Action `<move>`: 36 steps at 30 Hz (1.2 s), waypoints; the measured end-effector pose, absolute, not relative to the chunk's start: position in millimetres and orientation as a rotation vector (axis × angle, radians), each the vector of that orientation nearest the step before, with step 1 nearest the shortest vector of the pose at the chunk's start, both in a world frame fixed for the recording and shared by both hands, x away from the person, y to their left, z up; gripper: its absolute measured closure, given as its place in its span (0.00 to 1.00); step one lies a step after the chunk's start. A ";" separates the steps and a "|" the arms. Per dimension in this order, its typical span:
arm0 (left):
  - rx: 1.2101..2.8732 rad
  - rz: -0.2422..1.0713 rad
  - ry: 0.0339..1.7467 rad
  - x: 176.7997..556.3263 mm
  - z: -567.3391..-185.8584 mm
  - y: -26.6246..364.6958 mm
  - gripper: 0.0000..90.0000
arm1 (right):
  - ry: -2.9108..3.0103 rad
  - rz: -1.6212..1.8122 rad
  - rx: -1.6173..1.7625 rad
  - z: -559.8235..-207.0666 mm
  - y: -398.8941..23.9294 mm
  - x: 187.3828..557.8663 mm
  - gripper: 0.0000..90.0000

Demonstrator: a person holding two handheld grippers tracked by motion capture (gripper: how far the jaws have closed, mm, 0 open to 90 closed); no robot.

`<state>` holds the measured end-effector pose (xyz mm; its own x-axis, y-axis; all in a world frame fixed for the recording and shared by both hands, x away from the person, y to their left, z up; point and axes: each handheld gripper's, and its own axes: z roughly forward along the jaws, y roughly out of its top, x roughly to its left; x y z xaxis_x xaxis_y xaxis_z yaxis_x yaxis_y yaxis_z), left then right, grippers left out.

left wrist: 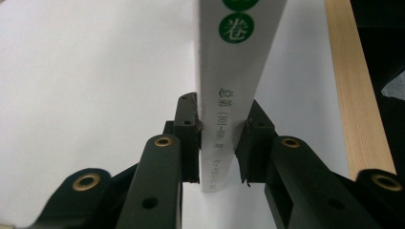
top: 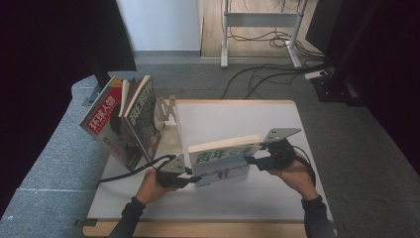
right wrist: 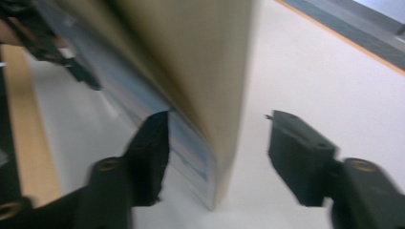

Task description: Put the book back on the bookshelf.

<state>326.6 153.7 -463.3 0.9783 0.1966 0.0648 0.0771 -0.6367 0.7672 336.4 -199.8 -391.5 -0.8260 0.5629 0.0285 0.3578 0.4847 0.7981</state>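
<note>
While the left gripper point(left wrist: 222, 138) clamps the white spine of a thick green-titled book point(top: 223, 159), the right gripper point(right wrist: 217, 157) straddles its page edge with jaws spread wide, not touching. That book stands upright near the table's point(top: 277, 198) front edge; magazines point(top: 124, 121) lean in a metal rack point(top: 166, 111) at the back-left corner.

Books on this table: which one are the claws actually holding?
The book with green characters on its cover, standing on edge at the front of the white table. The left claw is clamped on its spine; the red-covered book and the dark one lean at the back left.
</note>
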 end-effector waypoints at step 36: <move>2.147 0.162 0.249 329.1 -349.9 120.8 0.79 | 2.479 1.304 0.751 -398.0 -204.1 328.1 0.58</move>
<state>329.1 120.8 -349.9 0.9706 0.2397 0.0203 0.1162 -0.5411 0.8329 328.1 -204.1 -398.0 -0.8388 0.5439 0.0254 0.3290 0.4692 0.8195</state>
